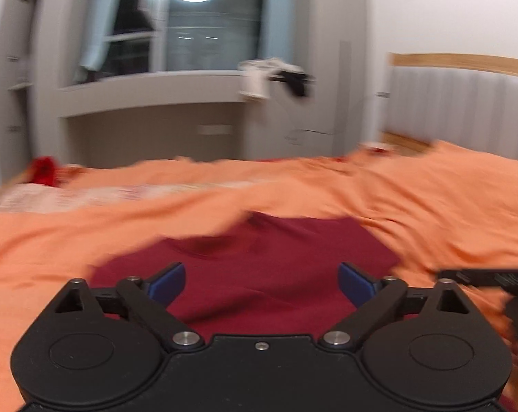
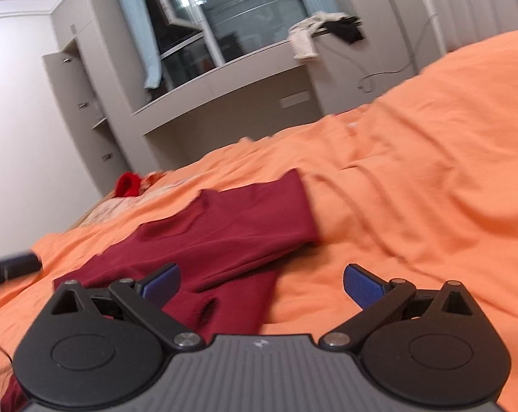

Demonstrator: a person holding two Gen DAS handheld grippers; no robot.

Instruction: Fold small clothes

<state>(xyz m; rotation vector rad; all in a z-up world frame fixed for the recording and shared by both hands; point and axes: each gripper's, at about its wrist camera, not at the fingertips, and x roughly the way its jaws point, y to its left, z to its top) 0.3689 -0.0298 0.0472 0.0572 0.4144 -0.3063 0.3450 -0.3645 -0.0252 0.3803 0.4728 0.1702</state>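
Note:
A dark red garment (image 1: 259,267) lies spread on the orange bedsheet (image 1: 430,199). My left gripper (image 1: 261,283) is open and empty, hovering just above the garment's near part. In the right wrist view the same garment (image 2: 231,240) lies rumpled, with a sleeve or flap reaching toward the far right. My right gripper (image 2: 261,285) is open and empty, over the garment's right edge; its left finger (image 2: 162,283) is over the cloth, its right finger (image 2: 362,286) over bare sheet. The right gripper's body shows at the left wrist view's right edge (image 1: 492,278).
A bright red item (image 2: 128,183) lies at the bed's far corner beside a pale patterned cloth (image 1: 70,195). A grey padded headboard (image 1: 465,110) is at the right. Window ledge (image 1: 156,86) and cabinets stand behind, with clothes (image 1: 276,75) hanging on a rail.

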